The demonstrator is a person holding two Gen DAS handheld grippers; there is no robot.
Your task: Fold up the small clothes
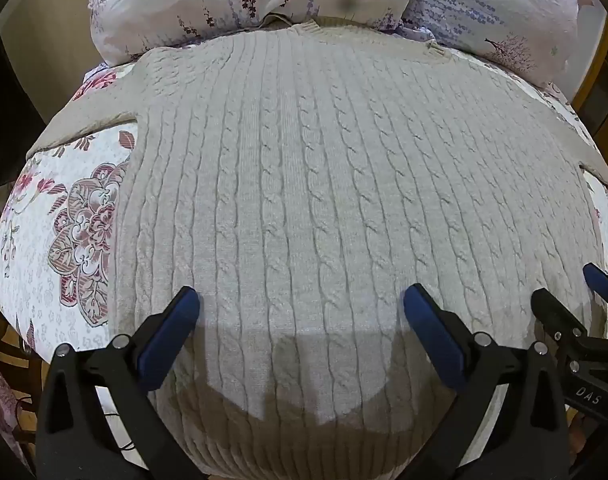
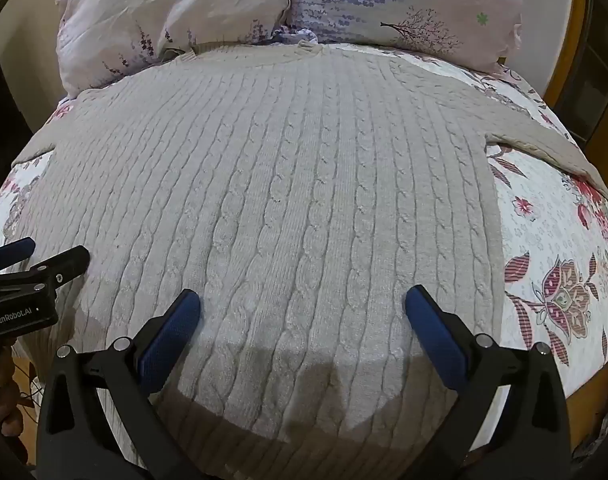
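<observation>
Sweater, cream cable knit, lies spread flat on the bed, its collar up against the pillows and its hem toward the near edge. Both sleeves run out sideways over the floral quilt, so the whole outline shows, which is how a garment is laid ready for a first fold. No fold is visible yet; I judge the task to be at its start

Left hand-held gripper hangs above the lower body of the knit with its blue-padded fingers spread wide apart and nothing between them. Right hand-held gripper hangs just beside it, over the same lower part and nearer the right side seam, its fingers equally wide and empty. Each shows at the edge of the other's view, so they are close together. Whether either touches the knit I cannot tell, though their shadows fall on the hem just below

Held open and side by side near the hem, they look ready to take hold of the fabric. Thick, loose knit may call for a deep pinch, or only a top layer would lift
</observation>
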